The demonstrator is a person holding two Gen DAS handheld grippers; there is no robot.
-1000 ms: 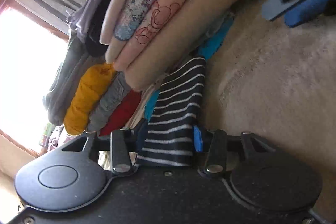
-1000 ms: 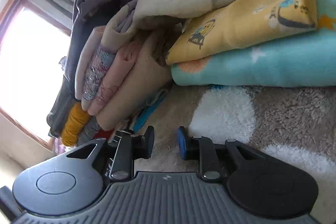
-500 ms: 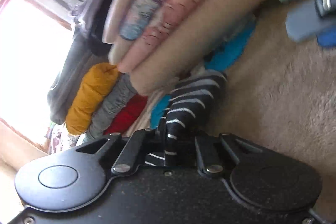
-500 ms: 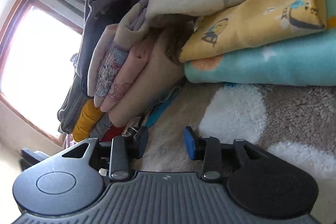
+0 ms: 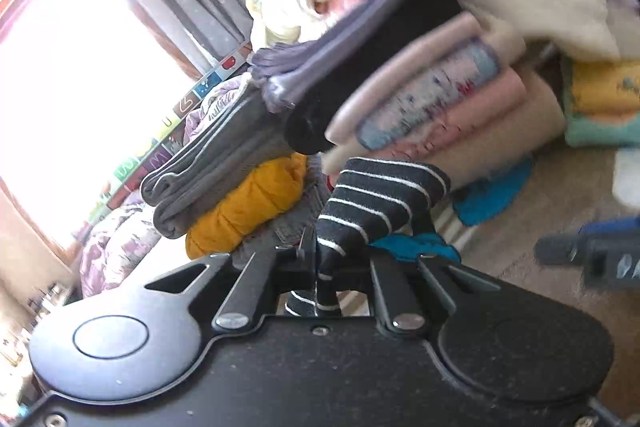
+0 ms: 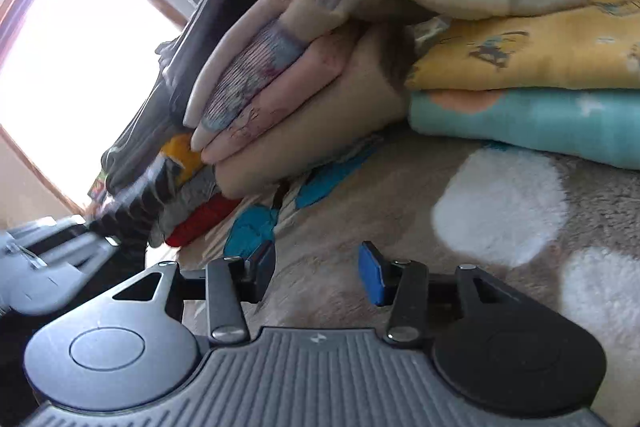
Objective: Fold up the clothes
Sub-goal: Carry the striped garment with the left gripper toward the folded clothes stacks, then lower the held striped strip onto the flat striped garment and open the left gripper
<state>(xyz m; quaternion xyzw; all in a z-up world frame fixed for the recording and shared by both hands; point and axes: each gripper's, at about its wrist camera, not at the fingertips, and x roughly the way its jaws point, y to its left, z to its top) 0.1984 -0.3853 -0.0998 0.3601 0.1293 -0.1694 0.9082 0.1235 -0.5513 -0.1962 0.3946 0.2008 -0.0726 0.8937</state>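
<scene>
So the left tongs are pinched tight on the striped garment, the navy one with thin white lines. A second ago that cloth was lying flat and spread between fingers that stood apart; half a second ago they'd already squeezed in, and now it's bunched into a thick hump rising off the plush blanket, near the foot of the folded stack. The whole view has swung too, the window takes up way more of the left side, so I'd say the hand is lifting or turning the piece.

Right tongs are spread wide, nothing between them, hovering low over the blanket just in front of the teal and yellow folded pieces. They've opened a bit further than before. In that view the left tool shows as a blur at the far left edge with the stripes on it.

My read: the striped piece is grabbed and off the pile, so it's next up for folding. The right hand looks ready to catch another corner so it can be laid out flat.
</scene>
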